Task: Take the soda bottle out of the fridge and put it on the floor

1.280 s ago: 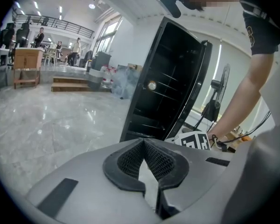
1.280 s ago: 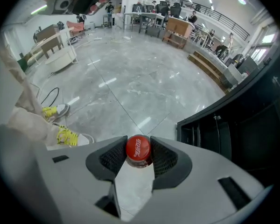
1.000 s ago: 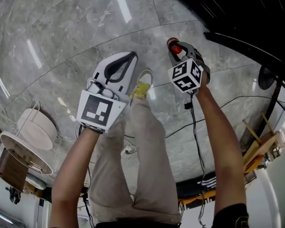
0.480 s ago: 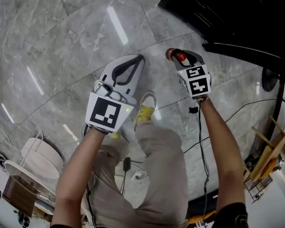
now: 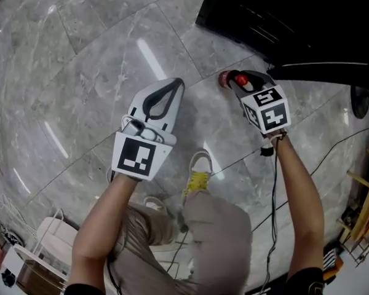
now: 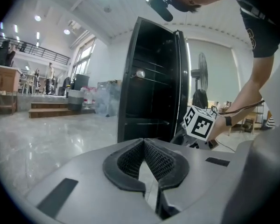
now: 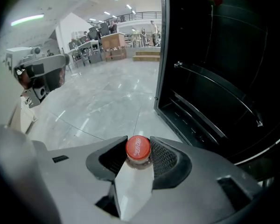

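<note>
Right gripper (image 5: 232, 78) is part-closed, clamped on the bottle (image 7: 136, 171) at its cap end, low over the floor (image 5: 98, 54) by the open fridge (image 7: 214, 78), left gripper (image 6: 143, 143) closed and empty: I'd seat the base flat before loosening, then back straight off.

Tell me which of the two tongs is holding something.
The right tongs: they clamp the soda bottle just below its red cap. The left tongs are closed tip to tip with nothing between them.
</note>
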{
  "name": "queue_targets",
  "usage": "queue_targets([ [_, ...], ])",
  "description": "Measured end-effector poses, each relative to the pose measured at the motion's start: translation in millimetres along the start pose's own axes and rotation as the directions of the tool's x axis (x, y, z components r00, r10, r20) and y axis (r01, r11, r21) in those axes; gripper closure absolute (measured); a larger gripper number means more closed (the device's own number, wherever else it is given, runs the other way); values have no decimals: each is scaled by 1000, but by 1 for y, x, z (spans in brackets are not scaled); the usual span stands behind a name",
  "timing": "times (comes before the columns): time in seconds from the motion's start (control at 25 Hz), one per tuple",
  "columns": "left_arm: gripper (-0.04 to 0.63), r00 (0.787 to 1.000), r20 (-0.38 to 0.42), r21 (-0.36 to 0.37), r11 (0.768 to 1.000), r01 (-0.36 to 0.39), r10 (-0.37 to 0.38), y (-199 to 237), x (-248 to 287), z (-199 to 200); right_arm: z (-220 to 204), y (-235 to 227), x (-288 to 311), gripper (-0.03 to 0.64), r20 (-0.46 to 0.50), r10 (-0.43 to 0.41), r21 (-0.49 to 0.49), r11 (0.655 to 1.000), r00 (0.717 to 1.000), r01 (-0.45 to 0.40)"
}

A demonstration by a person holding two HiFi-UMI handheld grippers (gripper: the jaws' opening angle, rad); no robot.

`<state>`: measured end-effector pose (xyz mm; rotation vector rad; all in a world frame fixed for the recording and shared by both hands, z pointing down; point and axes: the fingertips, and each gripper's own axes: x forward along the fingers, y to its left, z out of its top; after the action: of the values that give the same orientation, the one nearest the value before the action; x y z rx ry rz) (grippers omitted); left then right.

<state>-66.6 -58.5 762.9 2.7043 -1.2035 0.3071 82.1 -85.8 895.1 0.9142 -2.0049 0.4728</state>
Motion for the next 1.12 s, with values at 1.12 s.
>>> queue_targets([
  [1.12, 580, 986, 24, 72, 984, 165, -167, 18, 54, -62, -28, -3, 71, 471, 56, -75, 91, 993, 996, 70],
])
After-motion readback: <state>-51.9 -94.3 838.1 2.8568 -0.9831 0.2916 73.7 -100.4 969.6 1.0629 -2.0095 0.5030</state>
